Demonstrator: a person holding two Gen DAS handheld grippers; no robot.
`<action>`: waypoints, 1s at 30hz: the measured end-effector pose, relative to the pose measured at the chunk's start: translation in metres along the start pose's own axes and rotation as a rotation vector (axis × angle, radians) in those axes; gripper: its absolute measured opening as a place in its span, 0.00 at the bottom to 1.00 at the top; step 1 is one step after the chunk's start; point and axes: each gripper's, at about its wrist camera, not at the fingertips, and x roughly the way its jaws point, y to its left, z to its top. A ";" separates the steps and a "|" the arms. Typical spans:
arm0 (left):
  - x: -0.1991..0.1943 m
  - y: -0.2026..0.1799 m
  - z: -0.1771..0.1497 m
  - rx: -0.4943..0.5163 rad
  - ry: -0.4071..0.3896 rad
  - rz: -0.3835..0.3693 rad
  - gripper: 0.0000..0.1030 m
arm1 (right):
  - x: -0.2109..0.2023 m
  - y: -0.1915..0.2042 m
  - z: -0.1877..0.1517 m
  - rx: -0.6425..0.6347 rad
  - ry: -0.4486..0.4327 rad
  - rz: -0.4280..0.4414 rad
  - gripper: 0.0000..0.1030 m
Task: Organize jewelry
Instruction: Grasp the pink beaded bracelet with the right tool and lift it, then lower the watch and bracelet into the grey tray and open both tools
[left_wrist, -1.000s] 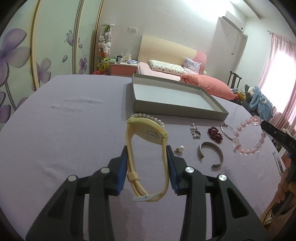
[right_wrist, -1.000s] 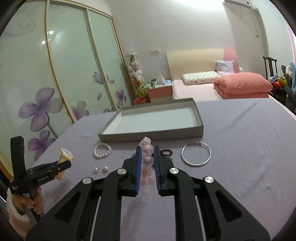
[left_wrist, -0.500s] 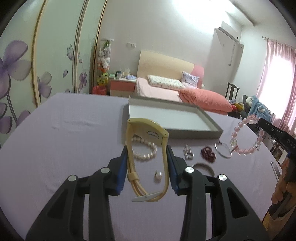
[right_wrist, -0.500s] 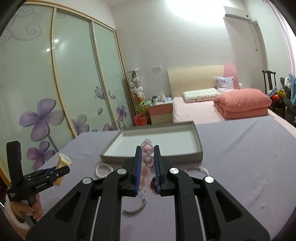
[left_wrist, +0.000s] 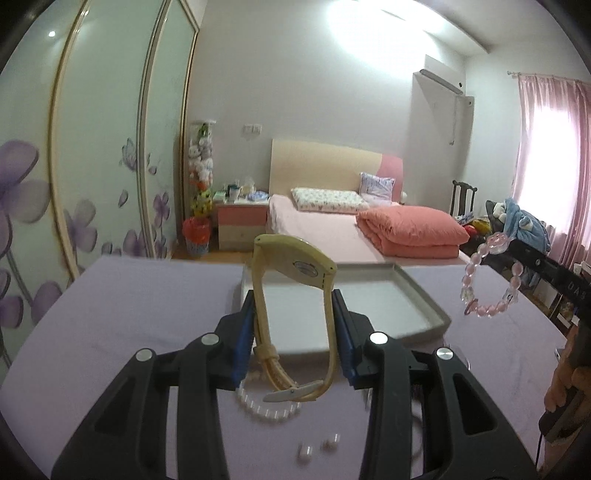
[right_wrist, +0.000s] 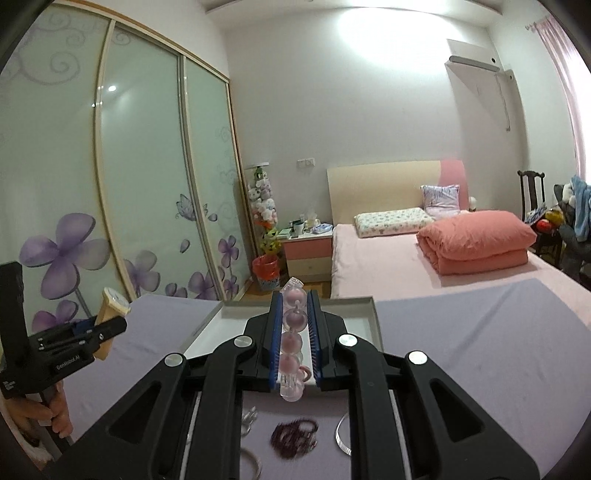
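The left gripper (left_wrist: 293, 334) clamps a yellow watch (left_wrist: 295, 291) in the air in front of the grey tray (left_wrist: 424, 299); the right gripper (right_wrist: 294, 332), nearly closed, pinches a pink bead bracelet (right_wrist: 291, 343) just before the same tray's near edge.

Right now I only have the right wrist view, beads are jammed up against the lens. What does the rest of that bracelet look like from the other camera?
Observer: The pink bead bracelet hangs as a full loop below the right gripper, clear of the purple tabletop.
Operator: And what exactly is the left gripper holding?
Observer: A yellow watch; the left gripper grips its strap loop from both sides, dial up.
Operator: Anything under it I can't see?
Observer: A white pearl bracelet lies on the table below the watch, with two small white pieces nearer the camera.
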 end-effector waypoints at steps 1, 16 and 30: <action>0.008 -0.002 0.006 0.003 -0.007 -0.003 0.38 | 0.004 -0.002 0.002 0.001 -0.001 -0.002 0.14; 0.129 -0.010 0.027 -0.024 0.038 0.020 0.38 | 0.105 -0.019 0.004 0.025 0.057 -0.008 0.14; 0.194 -0.001 0.012 -0.035 0.151 0.024 0.39 | 0.163 -0.034 -0.030 0.096 0.236 -0.007 0.18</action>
